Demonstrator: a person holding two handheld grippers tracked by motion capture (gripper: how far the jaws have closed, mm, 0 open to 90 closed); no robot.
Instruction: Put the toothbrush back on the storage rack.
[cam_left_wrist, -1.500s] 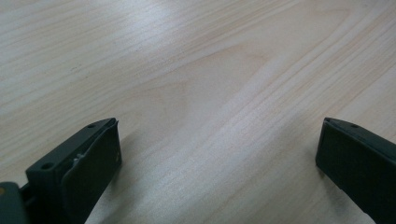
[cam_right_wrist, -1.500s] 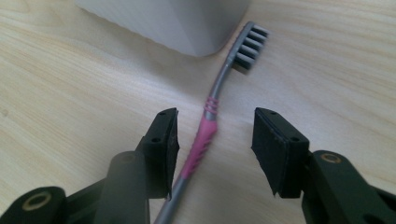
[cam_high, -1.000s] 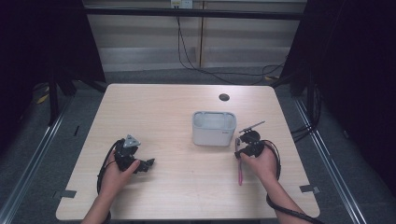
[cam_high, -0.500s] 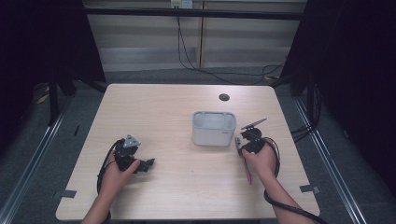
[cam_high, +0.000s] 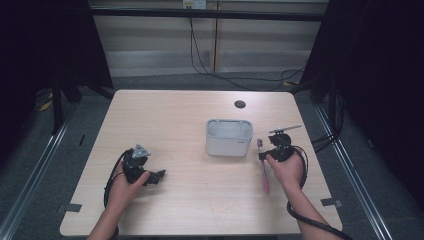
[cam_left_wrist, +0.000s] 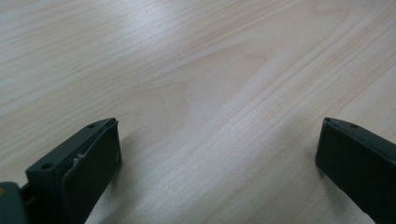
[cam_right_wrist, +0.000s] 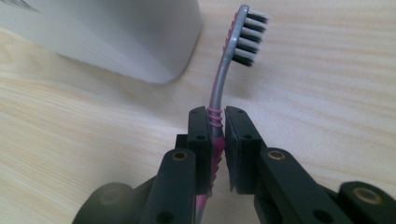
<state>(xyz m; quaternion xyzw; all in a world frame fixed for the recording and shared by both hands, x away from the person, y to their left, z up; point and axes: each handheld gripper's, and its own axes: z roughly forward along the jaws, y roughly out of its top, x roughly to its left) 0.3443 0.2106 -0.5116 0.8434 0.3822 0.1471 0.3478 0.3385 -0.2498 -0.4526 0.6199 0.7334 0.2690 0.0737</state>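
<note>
My right gripper (cam_right_wrist: 216, 126) clamps the pink toothbrush (cam_right_wrist: 219, 100) at its neck, bristle head pointing toward the white container (cam_high: 228, 137), just beside its right wall. The container stands open-topped on the desk (cam_high: 190, 200); its interior appears empty. My left gripper (cam_left_wrist: 217, 154) rests wide open.

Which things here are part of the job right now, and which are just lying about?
In the job:
- toothbrush, clamped in the right gripper
- white holder beside it, probably

Lying about:
- left gripper, open over bare table
- dark grommet hole
</note>
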